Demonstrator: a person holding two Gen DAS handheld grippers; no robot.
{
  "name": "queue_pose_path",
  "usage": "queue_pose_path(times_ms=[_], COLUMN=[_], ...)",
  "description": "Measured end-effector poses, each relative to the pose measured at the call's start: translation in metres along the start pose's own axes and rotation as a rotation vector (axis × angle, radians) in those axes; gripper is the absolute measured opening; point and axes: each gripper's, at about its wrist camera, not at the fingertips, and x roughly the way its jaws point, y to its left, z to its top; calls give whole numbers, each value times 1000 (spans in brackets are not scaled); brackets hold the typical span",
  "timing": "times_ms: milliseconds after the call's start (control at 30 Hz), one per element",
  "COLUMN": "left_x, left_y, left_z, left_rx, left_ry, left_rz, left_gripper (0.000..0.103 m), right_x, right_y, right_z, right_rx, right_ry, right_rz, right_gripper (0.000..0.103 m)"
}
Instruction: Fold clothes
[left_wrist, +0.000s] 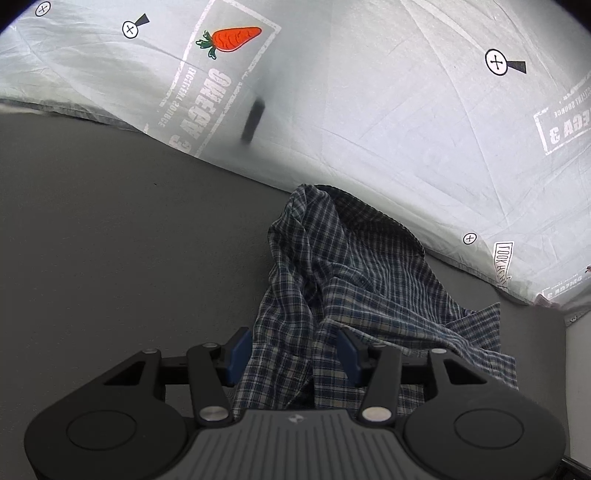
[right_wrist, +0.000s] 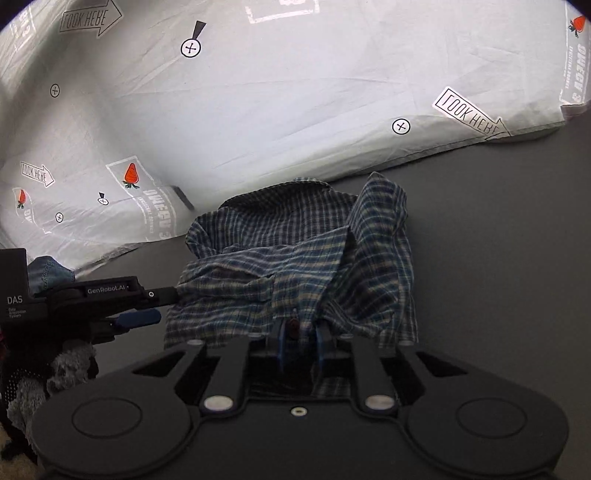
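lying crumpled on the grey table (left_wrist: 110, 240) near the printed sheet (left_wrist: 406, 129), the plaid shirt (right_wrist: 295, 258) is pinched by the right gripper (right_wrist: 300, 341); the left gripper (left_wrist: 293, 354) is spread around cloth; folding is barely begun.

Plaid shirt (left_wrist: 343, 280): one item, woven check in dark blue, navy and cream, lying crumpled and unfolded on a dark grey surface, just in front of the edge of a pale printed sheet. Cloth is bunched into loose ridges with one flap raised to a peak at the far side; in the right wrist view the shirt (right_wrist: 295, 258) shows an open, hollow fold at the back and a broad panel draped across the front.
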Motion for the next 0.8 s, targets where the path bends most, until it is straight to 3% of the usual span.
queue_pose_path(times_ms=[33,67,233,300,333,433,600,667,733,800], left_x=[0,0,-2,-2,-2,-4,-14,-17,-20,-21], left_y=[0,1,5,4,4,2,-4,-5,-4,-1], left_z=[-1,-3,-11,-14,-15,-15,-3,1,5,6], left_rx=[0,-4,-6,5,10,18,50,61,64,56], left_ry=[4,10,31,28,26,-8,-78,-96,-108,-107], left_rz=[-5,-11,-31,-29,-27,10,55,61,65,65], left_gripper=[52,51,51,45,37,6,1,1,1,1], right_x=[1,2,12,15,17,16,11,14,20,21], right_y=[1,3,-5,-8,-3,17,51,55,49,41], right_z=[-1,-2,1,4,7,13,16,14,12,10], right_rx=[15,18,102,136,109,-6,-194,-215,-169,-124], right_ry=[4,3,16,19,23,22,17,48,97,116], right_rz=[20,22,33,39,31,12,-14,-34,-54,-62], right_gripper=[39,43,43,35,27,15,14,20,43,42])
